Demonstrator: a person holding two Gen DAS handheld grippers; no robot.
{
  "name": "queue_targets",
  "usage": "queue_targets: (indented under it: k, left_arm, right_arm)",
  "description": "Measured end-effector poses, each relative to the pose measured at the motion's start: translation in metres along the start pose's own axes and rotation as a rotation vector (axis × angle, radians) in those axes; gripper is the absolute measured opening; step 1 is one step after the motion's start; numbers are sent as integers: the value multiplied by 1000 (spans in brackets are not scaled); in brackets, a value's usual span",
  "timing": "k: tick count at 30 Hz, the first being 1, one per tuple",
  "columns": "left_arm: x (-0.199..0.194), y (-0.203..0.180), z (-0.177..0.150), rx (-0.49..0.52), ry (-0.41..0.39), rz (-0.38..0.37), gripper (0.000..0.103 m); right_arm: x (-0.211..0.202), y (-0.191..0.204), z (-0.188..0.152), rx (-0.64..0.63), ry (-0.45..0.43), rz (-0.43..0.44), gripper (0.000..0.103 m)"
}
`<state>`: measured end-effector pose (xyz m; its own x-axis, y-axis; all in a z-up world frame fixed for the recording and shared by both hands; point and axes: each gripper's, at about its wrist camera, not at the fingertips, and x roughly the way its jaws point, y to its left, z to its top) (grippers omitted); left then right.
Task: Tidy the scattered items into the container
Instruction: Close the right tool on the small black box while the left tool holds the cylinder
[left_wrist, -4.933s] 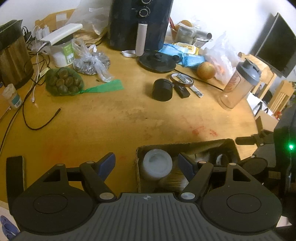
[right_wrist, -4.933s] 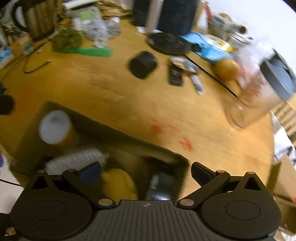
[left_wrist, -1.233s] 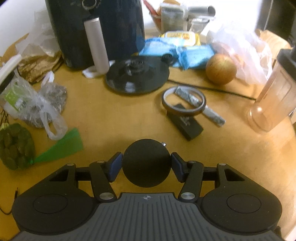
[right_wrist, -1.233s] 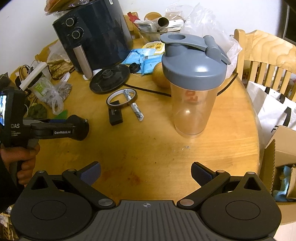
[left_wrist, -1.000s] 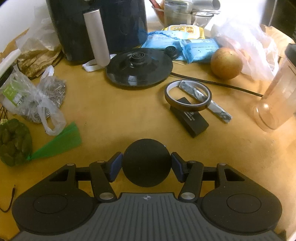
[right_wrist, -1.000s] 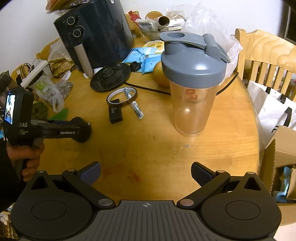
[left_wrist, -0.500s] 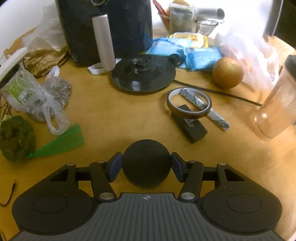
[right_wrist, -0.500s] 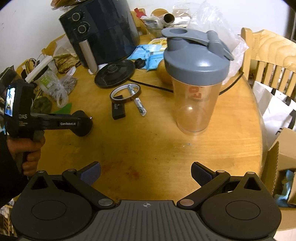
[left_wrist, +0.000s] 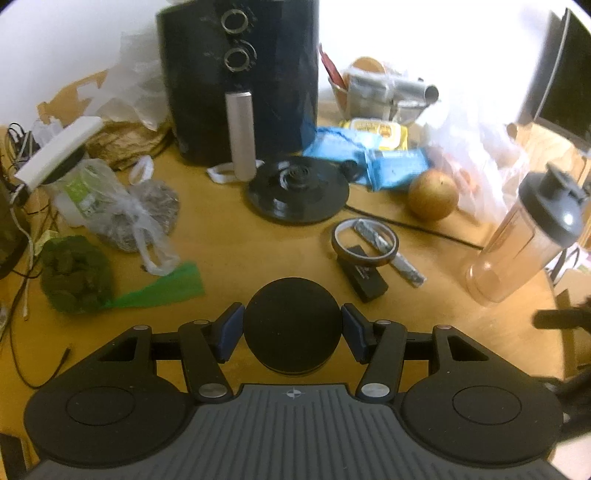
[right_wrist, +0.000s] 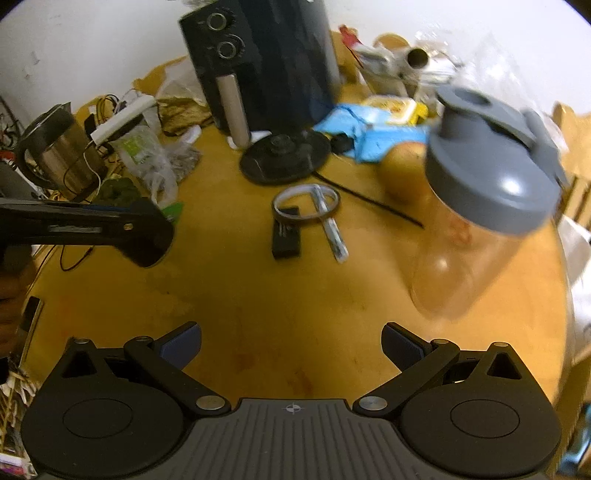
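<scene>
My left gripper is shut on a round black canister, lifted off the wooden table; both blue pads press its sides. In the right wrist view that canister hangs at the left above the table. My right gripper is open and holds nothing, over bare wood. Ahead of it lie a tape ring, a small black box and a silver stick. A clear shaker bottle with a grey lid stands to the right. The container is out of sight.
A black air fryer, a black kettle base, blue packets, an apple and plastic bags crowd the far side. A green net bag and cables lie left. A steel kettle stands far left.
The left gripper has risen with the black canister, so the table items sit lower and farther in its view. The right gripper has shifted left and rolled, with the shaker bottle now tilted at its right.
</scene>
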<state>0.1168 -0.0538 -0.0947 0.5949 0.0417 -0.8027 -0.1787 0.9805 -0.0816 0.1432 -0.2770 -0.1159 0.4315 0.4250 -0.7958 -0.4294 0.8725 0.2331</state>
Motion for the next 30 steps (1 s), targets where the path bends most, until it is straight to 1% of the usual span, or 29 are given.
queue_targets:
  k: [4,12,14,18,20,22,23,25,30]
  left_arm:
    - [-19,5,-1,-29,-19,-2,56]
    - [-47,12,-4,-87,-49,3,56]
    - [-52,14,-5,-102,-54,7,56]
    - [-63,18,-11,-127,-63,11,56]
    - [-67,20,-14,-137,-65,11,56]
    - [-69,21,-17,-148,-64,16,56]
    - [-70,23,-19,-156,-63,18,56]
    - [-72,25,-21,-172,-59,20,56]
    - [-78,32,-29,-203,-55,32,56]
  right_arm:
    - [13,3,9,-35,-26,-12,103]
    - [43,17,22,-130,-84,-71,101]
    - [52,20,25,-143,-84,-71,95]
    - [70,25,28,-167,-91,-109,93]
    - [78,26,30,-172,-96,-116,88]
    - [87,27,33,-176,-95,-111,85]
    - [92,28,34,-180,-94,-108,81]
    - [102,31,37,-190,-87,-102,77]
    - [122,37,43,-200,-78,-92,73]
